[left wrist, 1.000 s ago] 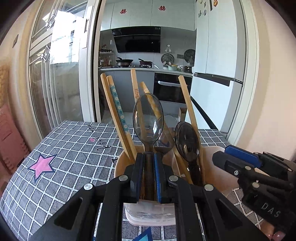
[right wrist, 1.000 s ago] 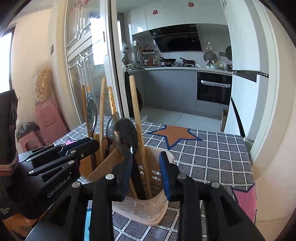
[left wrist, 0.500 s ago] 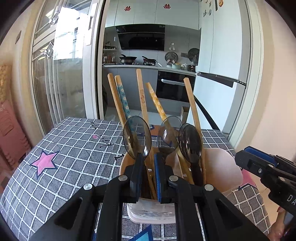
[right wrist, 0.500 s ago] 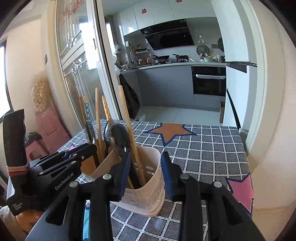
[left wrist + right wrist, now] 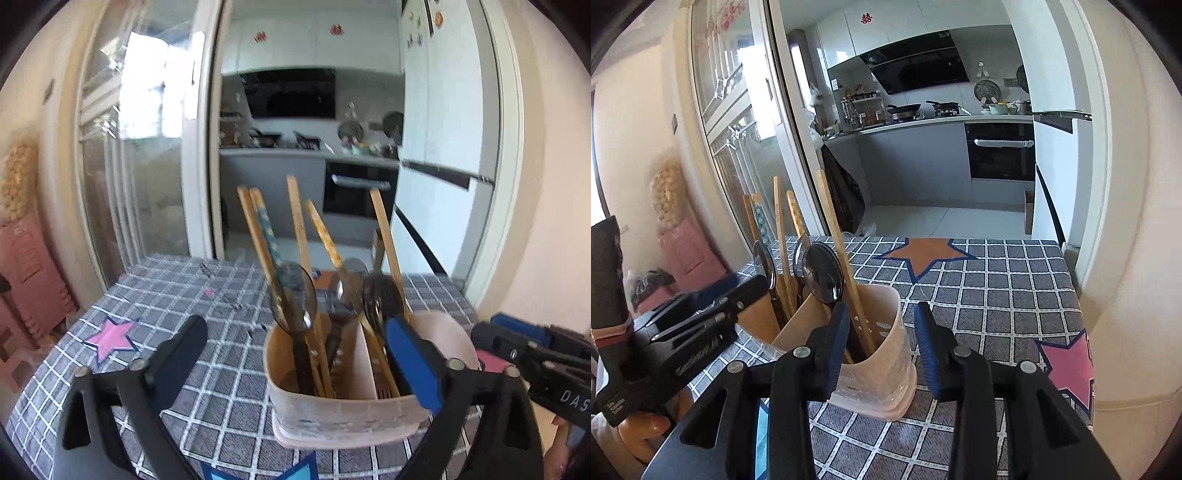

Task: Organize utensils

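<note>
Standing in a light plastic holder (image 5: 343, 410), stiff slippery spoons (image 5: 295, 299) suit a handle grip; left gripper (image 5: 291, 354) has just sprung wide apart, empty, right gripper (image 5: 881, 345) part-open.

Spoons (image 5: 293, 295) and chopsticks (image 5: 298, 229) stand in the holder (image 5: 343, 413) on the tablecloth (image 5: 207, 369).

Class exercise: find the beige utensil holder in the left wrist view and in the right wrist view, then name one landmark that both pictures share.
Left wrist view: the beige utensil holder sits low, right of centre, between the spread fingers of the left claw.
Right wrist view: the holder sits low, just left of centre.
Shared landmark: the black oven in the kitchen behind.
</note>
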Demonstrator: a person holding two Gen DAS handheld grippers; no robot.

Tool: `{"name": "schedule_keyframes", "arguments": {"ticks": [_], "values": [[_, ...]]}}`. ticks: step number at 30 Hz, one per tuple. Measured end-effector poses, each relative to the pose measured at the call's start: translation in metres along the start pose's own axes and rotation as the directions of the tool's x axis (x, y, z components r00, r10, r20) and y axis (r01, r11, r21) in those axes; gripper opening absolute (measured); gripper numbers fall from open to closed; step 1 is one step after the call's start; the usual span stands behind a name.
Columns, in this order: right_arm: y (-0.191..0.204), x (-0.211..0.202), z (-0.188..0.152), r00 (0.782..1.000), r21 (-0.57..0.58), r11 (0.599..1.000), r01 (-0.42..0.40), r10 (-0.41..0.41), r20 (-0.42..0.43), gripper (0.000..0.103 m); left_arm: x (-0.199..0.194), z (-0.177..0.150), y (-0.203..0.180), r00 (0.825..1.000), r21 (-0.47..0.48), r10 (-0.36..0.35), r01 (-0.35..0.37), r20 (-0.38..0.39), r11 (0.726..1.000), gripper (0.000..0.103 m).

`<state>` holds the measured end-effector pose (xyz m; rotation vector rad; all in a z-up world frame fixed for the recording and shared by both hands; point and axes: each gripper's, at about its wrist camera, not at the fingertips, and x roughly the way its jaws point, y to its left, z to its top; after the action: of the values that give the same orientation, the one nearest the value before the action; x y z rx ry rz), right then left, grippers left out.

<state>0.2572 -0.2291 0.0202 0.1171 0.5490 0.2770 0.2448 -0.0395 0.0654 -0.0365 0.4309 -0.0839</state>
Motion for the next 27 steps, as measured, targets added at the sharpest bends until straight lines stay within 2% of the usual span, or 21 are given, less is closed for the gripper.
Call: {"name": "schedule_keyframes", "arguments": {"ticks": [12,17,23,25,27], "values": [[0.003,-0.003,-0.003,0.999,0.005,1.000,-0.001,0.001,-0.040,0.045,-0.008,0.000,0.007,0.999,0.007,0.026,-0.026,-0.025,1.000,0.103],[0.005,-0.007,-0.006,0.998,0.005,1.000,-0.002,0.002,-0.055,0.045,-0.014,-0.005,0.016,0.998,-0.005,0.038,-0.038,-0.059,0.999,0.103],[0.012,-0.013,-0.012,0.996,0.003,1.000,-0.007,0.007,-0.088,0.052,-0.028,-0.022,0.030,0.989,-0.013,0.060,-0.063,-0.132,0.998,0.103],[0.015,-0.015,-0.015,0.994,0.006,1.000,-0.009,0.010,-0.113,0.061,-0.033,-0.031,0.033,0.984,-0.012,0.065,-0.068,-0.165,0.998,0.103],[0.017,-0.016,-0.020,0.990,0.005,1.000,0.001,0.000,-0.138,0.066,-0.038,-0.041,0.037,0.978,-0.013,0.060,-0.064,-0.202,0.998,0.103]]}}
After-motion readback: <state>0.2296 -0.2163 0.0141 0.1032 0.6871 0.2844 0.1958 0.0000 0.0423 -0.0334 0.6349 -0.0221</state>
